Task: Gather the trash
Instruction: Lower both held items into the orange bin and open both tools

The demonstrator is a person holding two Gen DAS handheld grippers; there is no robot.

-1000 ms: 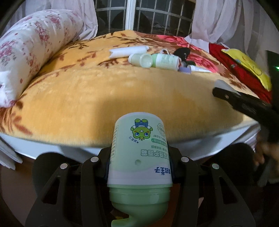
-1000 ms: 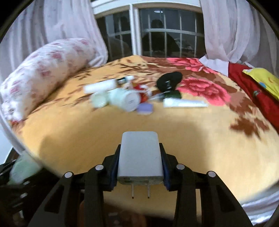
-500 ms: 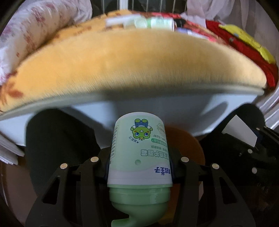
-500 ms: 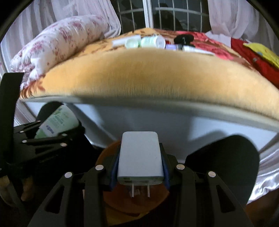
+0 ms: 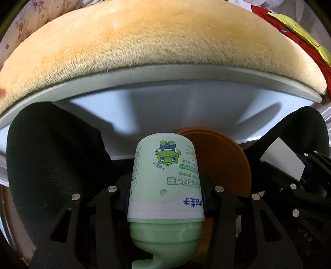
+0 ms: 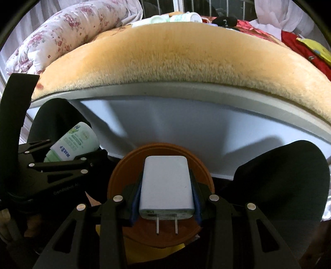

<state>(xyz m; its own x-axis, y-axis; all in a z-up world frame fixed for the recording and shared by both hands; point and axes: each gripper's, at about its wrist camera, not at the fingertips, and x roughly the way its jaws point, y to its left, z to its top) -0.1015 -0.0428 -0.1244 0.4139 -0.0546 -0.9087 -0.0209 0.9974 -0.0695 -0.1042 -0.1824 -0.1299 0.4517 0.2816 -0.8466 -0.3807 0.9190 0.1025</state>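
Note:
My left gripper (image 5: 165, 192) is shut on a pale green lotion bottle (image 5: 165, 178) with a cartoon frog label, its cap toward the camera. My right gripper (image 6: 165, 196) is shut on a white plug-in charger (image 6: 165, 186), prongs toward the camera. Both hang low in front of the bed, over a round brown bin (image 6: 198, 167) on the floor; the same bin (image 5: 223, 157) shows behind the bottle in the left wrist view. The left gripper with the bottle (image 6: 74, 142) appears at the left of the right wrist view. The charger (image 5: 283, 159) shows at the right of the left wrist view.
The bed's yellow plush blanket (image 6: 186, 58) and white frame edge (image 6: 206, 91) fill the upper view. Several bottles and tubes (image 6: 178, 17) and a dark object lie far back on the bed. A floral bolster (image 6: 62, 35) lies left. A person's dark-clothed legs (image 6: 279, 182) flank the bin.
Both grippers have dropped from above the bed to below its edge, over the brown bin. The bottle and the charger stay gripped.

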